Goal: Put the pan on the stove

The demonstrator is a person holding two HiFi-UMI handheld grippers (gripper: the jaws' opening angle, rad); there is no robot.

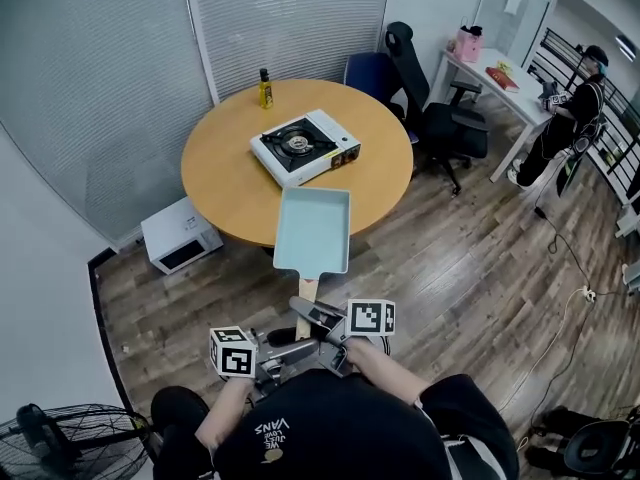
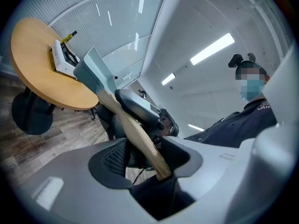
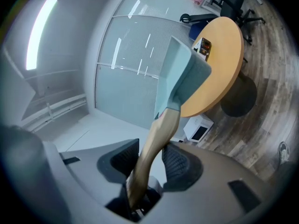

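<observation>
Both left gripper (image 2: 149, 158) and right gripper (image 3: 150, 164) clamp the wooden handle (image 1: 306, 296) of the pale-blue rectangular pan (image 1: 312, 230); I risk its unsupported front sagging into the white stove (image 1: 305, 146), upper centre.

Wood-plank floor (image 1: 470, 268), grey blinds (image 1: 100, 88), round wooden table (image 1: 225, 178), black office chair (image 1: 445, 128), white desk (image 1: 520, 103), ceiling strip lights (image 2: 212, 48)

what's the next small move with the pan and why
Probably carry the pan forward over the table toward the stove, holding it level. The left gripper and right gripper are both clamped on its wooden handle. The pan hangs in the air at the table's near edge, short of the stove, whose burner looks bare.
</observation>
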